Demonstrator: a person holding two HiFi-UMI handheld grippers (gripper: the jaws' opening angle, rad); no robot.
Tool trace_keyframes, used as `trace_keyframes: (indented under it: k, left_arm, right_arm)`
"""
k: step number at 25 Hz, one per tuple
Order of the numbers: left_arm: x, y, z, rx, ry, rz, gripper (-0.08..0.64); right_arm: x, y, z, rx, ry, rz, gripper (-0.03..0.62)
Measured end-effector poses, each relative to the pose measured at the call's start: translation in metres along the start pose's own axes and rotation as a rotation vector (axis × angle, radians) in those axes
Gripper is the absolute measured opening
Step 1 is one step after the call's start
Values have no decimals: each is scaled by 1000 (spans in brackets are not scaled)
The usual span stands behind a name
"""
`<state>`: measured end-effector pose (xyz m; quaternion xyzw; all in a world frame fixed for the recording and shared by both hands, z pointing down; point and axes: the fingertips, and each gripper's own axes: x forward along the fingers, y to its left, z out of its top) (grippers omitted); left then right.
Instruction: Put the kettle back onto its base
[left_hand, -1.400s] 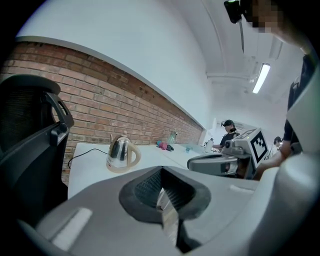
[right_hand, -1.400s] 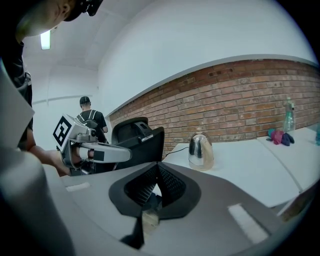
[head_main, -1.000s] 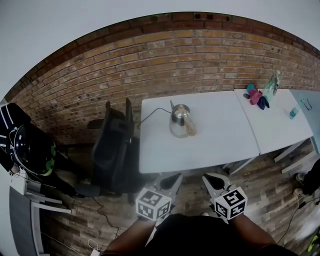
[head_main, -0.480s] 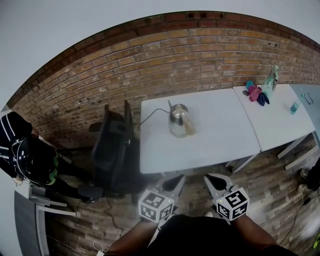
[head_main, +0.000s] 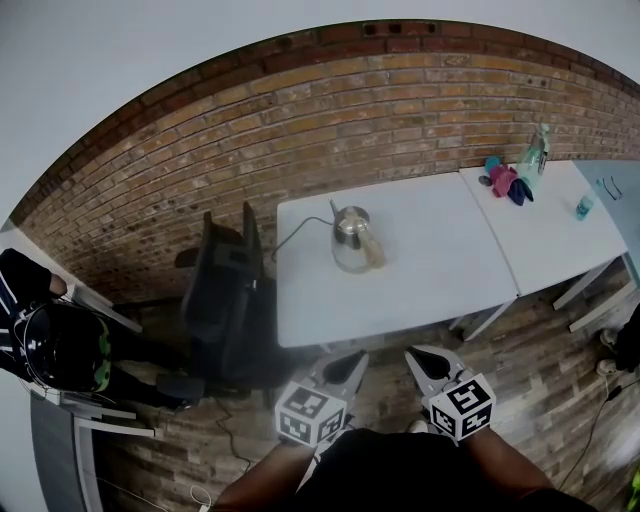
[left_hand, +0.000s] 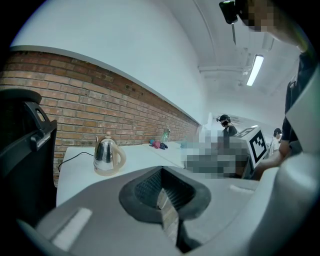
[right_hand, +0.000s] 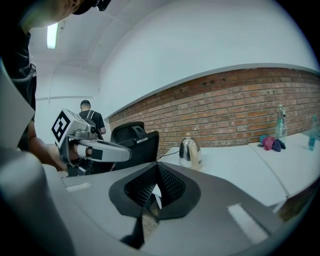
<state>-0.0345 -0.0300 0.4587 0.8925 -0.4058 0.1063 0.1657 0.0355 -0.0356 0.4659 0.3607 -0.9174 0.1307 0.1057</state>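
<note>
While the left gripper (head_main: 352, 360) and right gripper (head_main: 413, 357) are hanging with jaws closed and empty, I'm eyeing the kettle (head_main: 348, 236) by its handle (head_main: 372, 251); the steel's looking slick and probably heavy.

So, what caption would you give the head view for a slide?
Kettle stands on the white table; left tool and right tool shut, short of it.

Near edge: table (head_main: 430, 290) surface open from here to the kettle (head_main: 352, 240).
Left edge: office chair (head_main: 225, 300) just beside it.
Far-left corner: power cord (head_main: 298, 228) crosses.
</note>
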Motion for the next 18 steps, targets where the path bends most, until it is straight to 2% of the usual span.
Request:
trace_keyframes:
  k: [18]
  left_arm:
    - [-7,6,-1,6,-2,-5,0]
  right_arm:
    - [7,7,0,3,-10,-8,23]
